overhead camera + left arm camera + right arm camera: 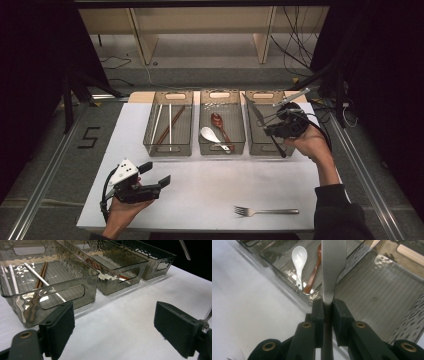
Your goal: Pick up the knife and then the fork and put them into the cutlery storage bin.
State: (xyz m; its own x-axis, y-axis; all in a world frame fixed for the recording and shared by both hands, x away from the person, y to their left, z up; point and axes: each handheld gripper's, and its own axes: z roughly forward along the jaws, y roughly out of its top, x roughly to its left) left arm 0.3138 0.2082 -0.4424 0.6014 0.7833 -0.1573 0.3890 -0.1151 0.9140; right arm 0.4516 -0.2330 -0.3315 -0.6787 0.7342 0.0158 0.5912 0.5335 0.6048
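My right gripper [272,131] is shut on a table knife [257,114] and holds it tilted above the left side of the right-hand smoky bin [252,146]. In the right gripper view the silver blade [333,265] rises from between the pinched jaws of that gripper [327,307], above the wall between the middle bin and the ribbed floor of the right bin [377,287]. My left gripper [157,173] rests in a hand at the front left of the white mat. It is open with nothing between the jaws [115,325].
The left bin [150,127] holds brown and white chopsticks [170,125]. In the middle bin [202,127] lie a white spoon [212,136] and a brown spoon [220,125]. A fork [265,211] lies on the mat near the front right edge.
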